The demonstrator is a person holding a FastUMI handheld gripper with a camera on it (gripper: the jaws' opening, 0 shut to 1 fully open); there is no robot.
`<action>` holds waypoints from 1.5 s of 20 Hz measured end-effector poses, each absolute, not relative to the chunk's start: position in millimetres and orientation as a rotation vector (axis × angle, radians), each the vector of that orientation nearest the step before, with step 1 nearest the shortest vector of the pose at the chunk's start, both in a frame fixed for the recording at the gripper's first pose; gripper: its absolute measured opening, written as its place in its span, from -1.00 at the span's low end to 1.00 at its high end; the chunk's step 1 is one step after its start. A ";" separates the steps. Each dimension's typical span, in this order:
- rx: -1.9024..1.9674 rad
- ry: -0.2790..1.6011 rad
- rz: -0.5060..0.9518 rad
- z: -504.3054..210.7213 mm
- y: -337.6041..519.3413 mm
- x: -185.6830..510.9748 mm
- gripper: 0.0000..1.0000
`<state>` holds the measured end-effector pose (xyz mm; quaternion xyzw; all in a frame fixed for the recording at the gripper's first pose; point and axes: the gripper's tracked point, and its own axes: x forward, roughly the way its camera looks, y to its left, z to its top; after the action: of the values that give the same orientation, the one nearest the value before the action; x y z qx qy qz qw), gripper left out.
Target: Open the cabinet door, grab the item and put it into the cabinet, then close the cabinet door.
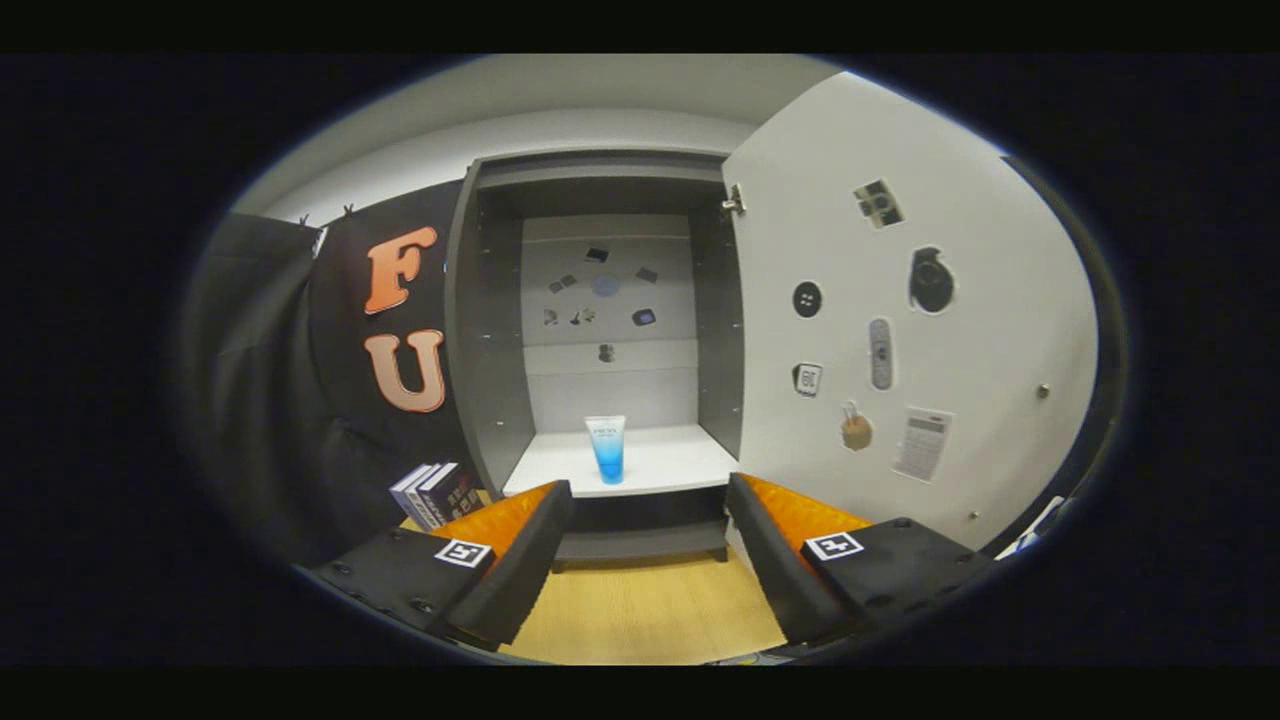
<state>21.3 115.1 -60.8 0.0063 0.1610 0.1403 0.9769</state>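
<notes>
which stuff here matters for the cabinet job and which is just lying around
Job:
cabinet
door, swung open
tube, upright on the shelf
gripper, fingers open, short of the tube

Lying about:
books left of the cabinet
stickers on the door

Legible text: none.
Tube (606,448) on cabinet shelf (680,468): small print, too small to read.
Book spines (432,492) beside cabinet: lettering blurred.
Door (960,330) sticker (807,379): two characters, unclear.
Gripper (650,490), fingers spread apart, nothing between: one square coded marker (463,552) per side.
</notes>
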 end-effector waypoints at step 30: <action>0.075 0.383 0.072 -125.9 -136.5 8.0 0.94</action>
<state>8.0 -136.5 -125.9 0.0370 0.1903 0.0359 0.9804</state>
